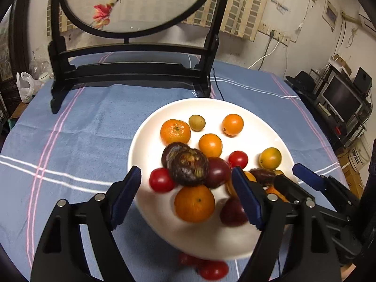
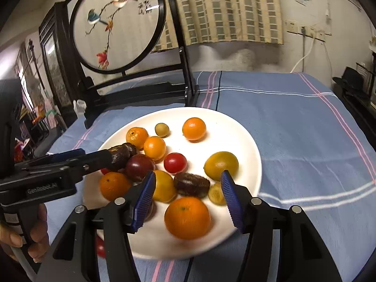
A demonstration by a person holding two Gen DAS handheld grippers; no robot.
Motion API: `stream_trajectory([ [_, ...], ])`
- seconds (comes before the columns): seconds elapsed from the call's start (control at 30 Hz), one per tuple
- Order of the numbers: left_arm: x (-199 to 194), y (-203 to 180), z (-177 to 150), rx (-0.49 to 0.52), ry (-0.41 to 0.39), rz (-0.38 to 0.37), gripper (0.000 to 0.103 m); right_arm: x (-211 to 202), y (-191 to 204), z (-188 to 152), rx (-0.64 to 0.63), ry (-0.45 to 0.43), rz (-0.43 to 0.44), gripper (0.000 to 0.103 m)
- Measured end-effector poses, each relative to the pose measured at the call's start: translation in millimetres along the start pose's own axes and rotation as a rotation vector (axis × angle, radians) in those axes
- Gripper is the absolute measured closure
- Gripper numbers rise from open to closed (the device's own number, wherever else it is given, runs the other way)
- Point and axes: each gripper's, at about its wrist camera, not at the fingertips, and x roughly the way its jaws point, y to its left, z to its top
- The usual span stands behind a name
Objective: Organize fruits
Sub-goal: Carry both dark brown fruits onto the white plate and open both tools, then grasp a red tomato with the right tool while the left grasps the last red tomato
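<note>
Blue striped tablecloth [image 1: 94, 122] covers your table, with a round embroidered screen on a black stand [image 1: 131, 70] at the back edge. White plate [image 2: 235, 127] sits mid-table and holds the fruit: several oranges, e.g. one nearest you [image 2: 187, 218], red cherry tomatoes [image 2: 175, 162], purple plums [image 2: 139, 166], a small green fruit [image 2: 162, 129] and dark brown wrinkled ones [image 1: 188, 166]. Two red tomatoes [image 1: 212, 269] lie off the plate on the cloth, at its near rim. Your left gripper [image 1: 186, 197] has its jaws spread wide over the plate's left side, nothing pinched. Your right gripper [image 2: 188, 196] is parted too, pads clear of the orange and the brown fruit [image 2: 191, 185] between them.
</note>
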Motion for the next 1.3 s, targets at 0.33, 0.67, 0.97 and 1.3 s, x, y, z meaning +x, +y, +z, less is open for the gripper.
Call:
stream_trajectory([
  [0.33, -43, 19, -53, -0.057, 0.006, 0.034, 0.012, -46, 40, -48, -0.096, 0.009, 0.038, 0.036],
  [0.67, -40, 54, -79, -0.079, -0.026, 0.134, 0.012, -28, 111, -93, -0.392, 0.139, -0.02, 0.038],
  [0.97, -38, 68, -75, -0.148, 0.023, 0.058, 0.012, 9, 110, -76, -0.308, 0.208, 0.006, 0.065],
  [1.3, -30, 44, -83, -0.051, 0.05, 0.066, 0.012, -28, 73, -79, -0.262, 0.179, -0.01, 0.073],
])
